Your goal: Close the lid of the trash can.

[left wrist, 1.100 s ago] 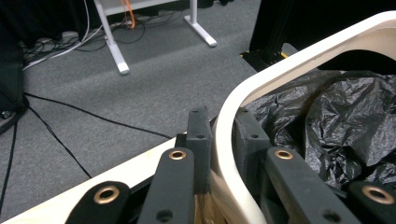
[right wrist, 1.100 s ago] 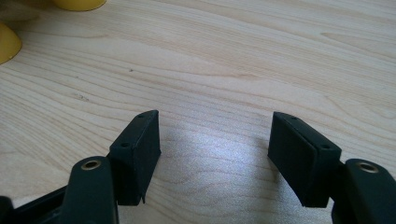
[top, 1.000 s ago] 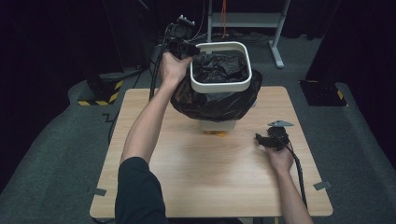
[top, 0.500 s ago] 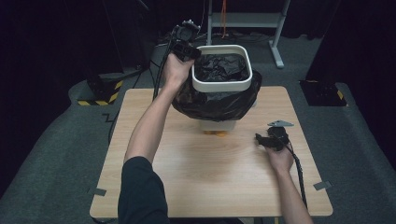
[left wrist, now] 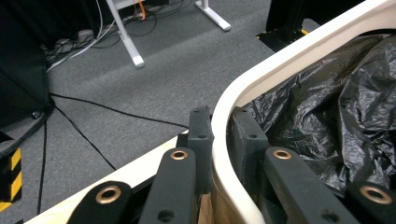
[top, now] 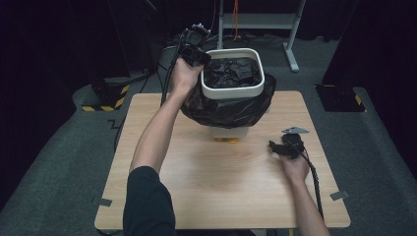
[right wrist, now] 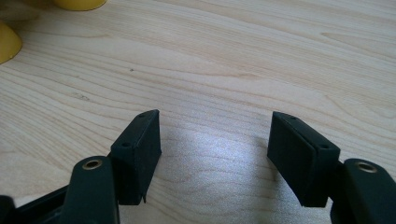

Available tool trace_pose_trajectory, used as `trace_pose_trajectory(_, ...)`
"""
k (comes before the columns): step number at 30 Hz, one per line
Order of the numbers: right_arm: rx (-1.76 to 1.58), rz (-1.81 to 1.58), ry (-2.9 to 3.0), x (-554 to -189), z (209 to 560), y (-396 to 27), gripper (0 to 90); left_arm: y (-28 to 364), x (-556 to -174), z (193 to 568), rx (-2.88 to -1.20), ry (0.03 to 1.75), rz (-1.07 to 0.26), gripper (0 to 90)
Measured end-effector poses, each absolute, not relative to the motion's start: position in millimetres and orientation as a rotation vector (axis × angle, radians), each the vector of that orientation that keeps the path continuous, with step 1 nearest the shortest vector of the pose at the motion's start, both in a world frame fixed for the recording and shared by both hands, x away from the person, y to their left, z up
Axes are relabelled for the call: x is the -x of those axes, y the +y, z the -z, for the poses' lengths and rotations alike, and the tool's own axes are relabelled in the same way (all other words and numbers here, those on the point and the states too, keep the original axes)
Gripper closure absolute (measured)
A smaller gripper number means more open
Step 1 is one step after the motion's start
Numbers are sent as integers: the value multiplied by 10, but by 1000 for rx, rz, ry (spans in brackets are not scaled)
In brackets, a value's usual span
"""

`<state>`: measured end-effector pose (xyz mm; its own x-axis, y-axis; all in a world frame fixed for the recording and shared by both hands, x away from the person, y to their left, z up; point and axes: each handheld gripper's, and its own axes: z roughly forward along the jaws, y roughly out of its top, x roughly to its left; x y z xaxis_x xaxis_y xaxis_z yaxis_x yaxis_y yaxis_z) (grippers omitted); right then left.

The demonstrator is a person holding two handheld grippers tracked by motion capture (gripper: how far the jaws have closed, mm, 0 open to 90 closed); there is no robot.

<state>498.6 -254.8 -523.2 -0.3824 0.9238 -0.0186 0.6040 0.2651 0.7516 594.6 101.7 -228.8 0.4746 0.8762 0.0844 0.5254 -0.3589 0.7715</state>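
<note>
A white bin (top: 212,91) lined with a black plastic bag (top: 231,105) stands at the far middle of the wooden table (top: 196,187). The bag folds over the rim and hangs around the outside. My left gripper (top: 199,54) is at the bin's left rim. In the left gripper view, the left gripper (left wrist: 220,116) is shut on the white rim (left wrist: 280,65), one jaw outside and one inside against the bag (left wrist: 327,116). My right gripper (top: 278,146) rests low on the table at the right. The right gripper (right wrist: 215,135) stands open over bare wood.
Yellow objects (top: 227,140) lie under the bin's base and show at the top left corner (right wrist: 4,42) of the right gripper view. Behind the table are a metal stand's legs (top: 290,49), floor cables and a yellow-black striped block (top: 105,101).
My left hand and gripper have edged slightly to the right at the bin's rim. The right gripper has stayed where it was.
</note>
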Motion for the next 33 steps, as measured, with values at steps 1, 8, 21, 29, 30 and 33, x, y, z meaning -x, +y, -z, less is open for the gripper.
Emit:
trace_pose_trajectory(1,-1379,-928,2082,-4986,5232,-2547,346,1015,-5947,2288,-2039,1156,-659,795)
trace_pose_trajectory(8,-1378,-933,2087,-4989,5232,-2552,355,1018,-5956,2305,-2033,1149,-666,793)
trace_pose_trajectory(21,-1393,-939,2123,-4953,5195,-2526,402,1129,-5967,2373,-1920,1128,-572,712)
trace_pose_trajectory(29,-1283,-1100,2131,-4816,4828,-2562,388,1185,-5946,2419,-1852,1117,-576,604)
trace_pose_trajectory(30,-1280,-1106,2147,-4808,4763,-2554,386,1188,-5942,2423,-1845,1110,-577,604)
trace_pose_trajectory(33,-1252,-1161,2136,-4779,4555,-2544,370,1195,-5924,2433,-1823,1098,-576,605)
